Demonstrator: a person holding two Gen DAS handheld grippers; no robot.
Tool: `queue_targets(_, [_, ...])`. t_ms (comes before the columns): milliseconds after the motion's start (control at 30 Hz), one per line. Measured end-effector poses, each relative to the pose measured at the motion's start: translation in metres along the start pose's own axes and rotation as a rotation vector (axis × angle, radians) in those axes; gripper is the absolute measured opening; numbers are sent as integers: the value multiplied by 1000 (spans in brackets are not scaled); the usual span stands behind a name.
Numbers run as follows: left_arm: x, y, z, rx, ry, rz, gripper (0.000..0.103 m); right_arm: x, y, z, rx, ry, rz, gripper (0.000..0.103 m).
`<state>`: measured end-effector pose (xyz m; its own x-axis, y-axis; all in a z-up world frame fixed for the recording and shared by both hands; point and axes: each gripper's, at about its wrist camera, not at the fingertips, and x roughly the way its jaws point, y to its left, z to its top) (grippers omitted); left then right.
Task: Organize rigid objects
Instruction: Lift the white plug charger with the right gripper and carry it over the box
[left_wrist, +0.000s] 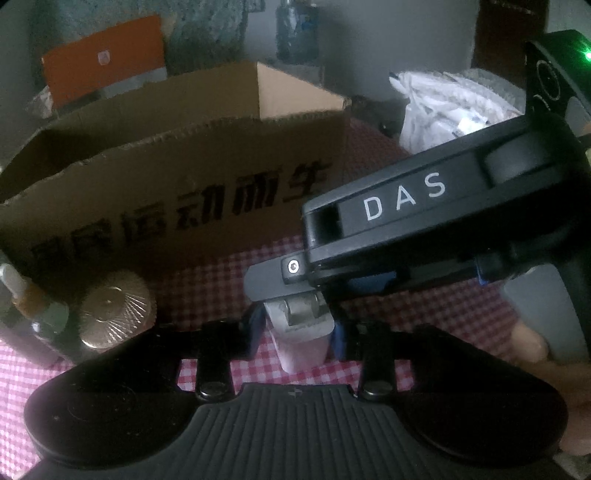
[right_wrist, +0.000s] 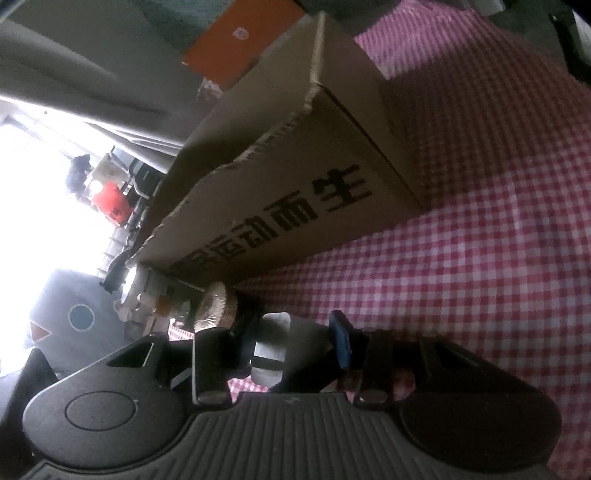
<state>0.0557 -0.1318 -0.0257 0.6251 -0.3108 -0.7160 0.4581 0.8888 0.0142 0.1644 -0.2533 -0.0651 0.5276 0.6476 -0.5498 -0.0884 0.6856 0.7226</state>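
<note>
A small pale bottle (left_wrist: 303, 350) with a silver cap (left_wrist: 301, 312) stands between the blue pads of my left gripper (left_wrist: 295, 334), which is shut on its body just above the red checked cloth (left_wrist: 221, 273). My right gripper (left_wrist: 291, 291), a black tool marked DAS, reaches in from the right over the bottle's top. In the right wrist view the silver cap (right_wrist: 271, 332) sits between the fingers of my right gripper (right_wrist: 291, 336), and they look closed against it. A brown cardboard box (left_wrist: 166, 177) with black characters stands open just behind.
A jar with a ribbed gold lid (left_wrist: 110, 317) and small dropper bottles (left_wrist: 22, 295) stand left of the bottle. The box (right_wrist: 295, 177) fills the back. A white plastic bag (left_wrist: 443, 107) and an orange box (left_wrist: 103, 62) lie beyond. A hand (left_wrist: 535, 347) holds the right tool.
</note>
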Motion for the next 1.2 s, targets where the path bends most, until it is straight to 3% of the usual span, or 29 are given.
queue_targets(200, [-39,1,15,14,-107,31,32,-24,37,4,-103,-62,27,45])
queue_targets(300, [-63,8,29,-10,-170,-4,27,-37,64,13,-170,-84,77,41])
queue_targets(400, [-80,11,44,-7,-245,38,26,-46,89,25,-236,-123,108,40])
queue_targets(567, [-86,26,65,-54,-280,35,23,-49,105,50,-265,-148,139,39])
queue_targets(700, [-84,28,64,-42,-281,56,23,-54,100,60,-250,-165,144,39])
queue_targets(833, [-80,29,51,-49,-214,22,25,-65,76,60,-199,-172,134,40])
queue_targets(900, [-72,31,43,-50,-154,-14,31,-71,61,55,-182,-161,104,41])
queue_targets(1000, [-52,32,31,-76,-36,-108,38,-75,36,46,-145,-119,56,44])
queue_targets(1200, [-8,36,14,-182,202,-281,39,-60,-18,18,-13,6,-32,46])
